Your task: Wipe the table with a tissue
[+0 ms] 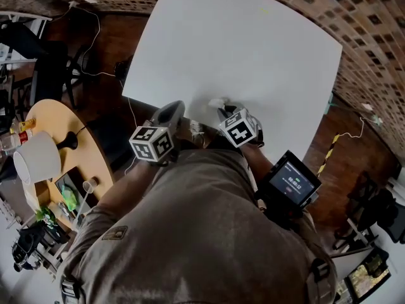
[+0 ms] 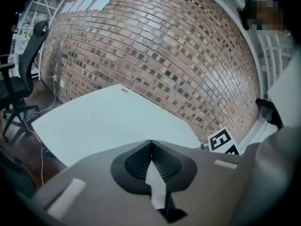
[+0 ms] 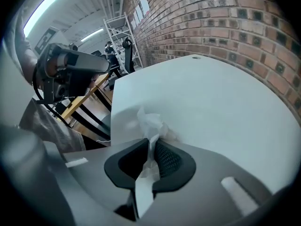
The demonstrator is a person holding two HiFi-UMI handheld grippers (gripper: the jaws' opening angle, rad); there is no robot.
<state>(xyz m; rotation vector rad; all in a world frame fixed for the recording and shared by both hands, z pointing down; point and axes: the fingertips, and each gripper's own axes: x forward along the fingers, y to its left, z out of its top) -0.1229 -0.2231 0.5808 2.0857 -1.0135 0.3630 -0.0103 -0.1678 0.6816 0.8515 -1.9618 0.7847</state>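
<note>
The right gripper (image 3: 151,142) is clenched on the tissue (image 3: 149,120). The wad is pinched between its pads and bunches out just past the tips. That loose end sits at the counter (image 3: 211,93), close to the near edge. It appears to touch the surface, though I cannot be sure of contact.

From this gripper almost all of the bare counter lies ahead and to its right, running away toward the brick wall. Only a narrow strip lies behind the tips, and the edge drops off just to its left. My judgement is that the wipe has to push forward and outward from here, with the tissue leading and pressed down.

The left gripper (image 2: 149,147) has its jaws closed together with nothing between them. In the head view it (image 1: 171,113) hangs just to the left of the right gripper (image 1: 223,111), at about the counter's near edge and apart from the tissue (image 1: 217,102). The right gripper is thus the only one placed to wipe.
</note>
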